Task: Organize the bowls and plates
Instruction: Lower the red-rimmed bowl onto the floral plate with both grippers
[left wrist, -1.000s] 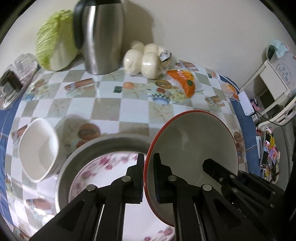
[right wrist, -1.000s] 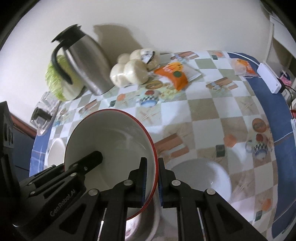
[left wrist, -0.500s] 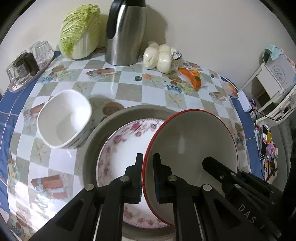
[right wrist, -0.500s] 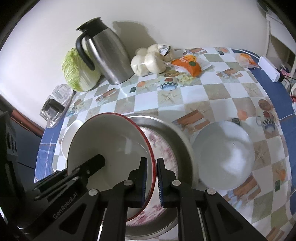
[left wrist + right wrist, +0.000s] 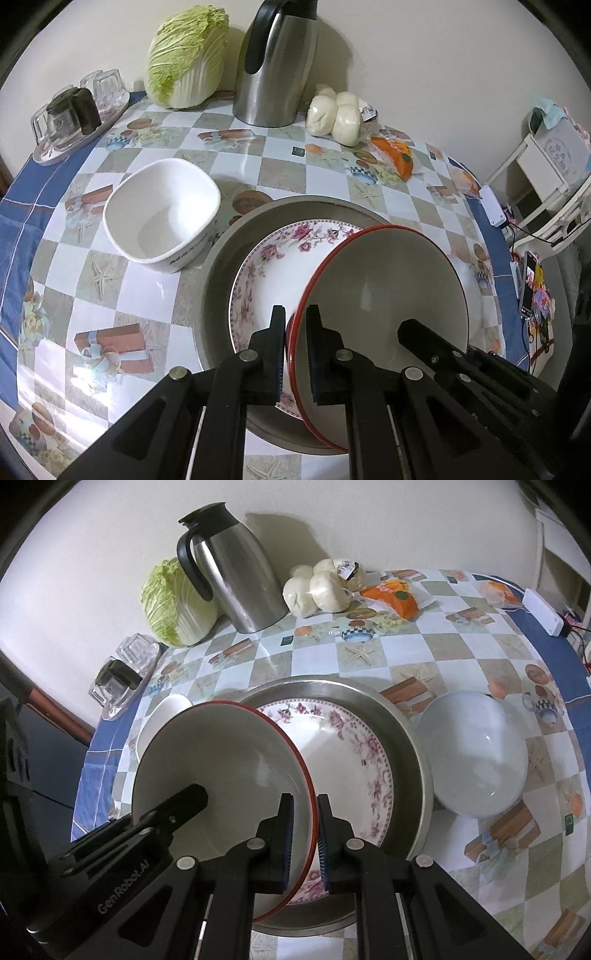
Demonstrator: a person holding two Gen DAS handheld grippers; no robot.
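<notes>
Two grippers hold one red-rimmed bowl [image 5: 384,306] between them: the left gripper [image 5: 295,354] has its fingers narrowed onto the rim at one side, the right gripper [image 5: 304,840] pinches the opposite rim the same way. The bowl hangs tilted over the floral plate [image 5: 273,258], which lies in a steel pan [image 5: 221,251] near the table's front edge; whether the bowl touches the plate I cannot tell. The likely step is setting the bowl down onto the plate. Risks, as I judge them: both grips are thin rim pinches on glazed ware, so uneven lowering or one hand letting go early could let the bowl slip and knock the plate or the pan wall. A square white bowl [image 5: 162,214] sits just beside the pan toward the left edge, and a round pale bowl [image 5: 472,753] just beside it toward the right edge, so sideways room is tight. Open tablecloth [image 5: 280,173] lies behind the pan, before the kettle [image 5: 275,62] at the back edge.
</notes>
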